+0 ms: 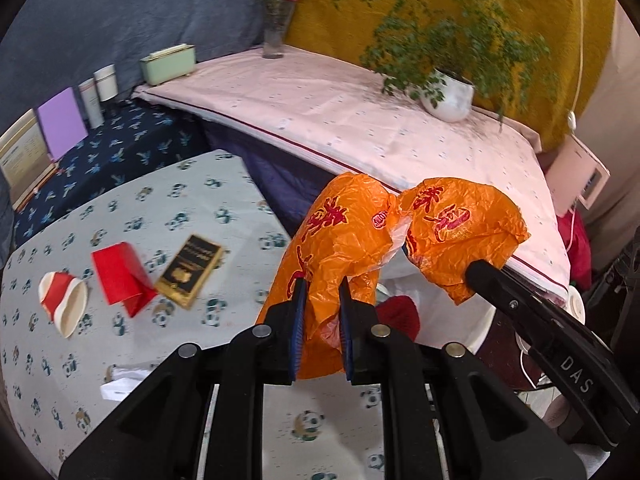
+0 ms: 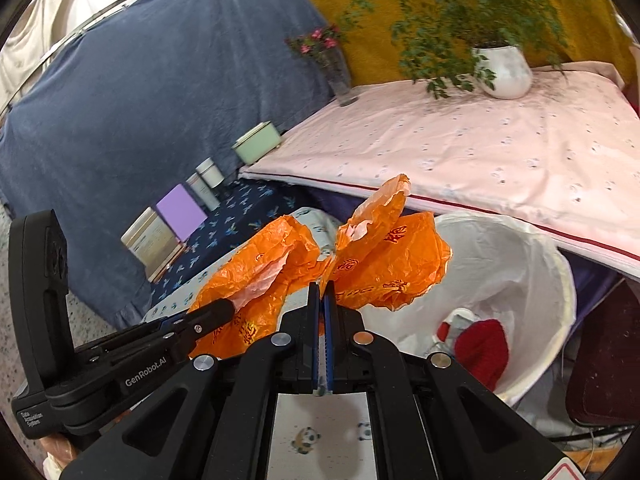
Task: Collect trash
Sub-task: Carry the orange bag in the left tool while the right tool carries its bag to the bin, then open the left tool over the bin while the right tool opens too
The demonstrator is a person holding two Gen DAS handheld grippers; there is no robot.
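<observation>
A crumpled orange plastic bag (image 1: 344, 248), light, limp and slippery, hangs between two grippers above the counter (image 1: 132, 340) edge, near a white bin (image 2: 532, 264). The left gripper (image 1: 322, 320) pinches one bunched end; the right gripper (image 2: 321, 312) is clenched on the other. Gathered folds likely offer the surest hold.
</observation>
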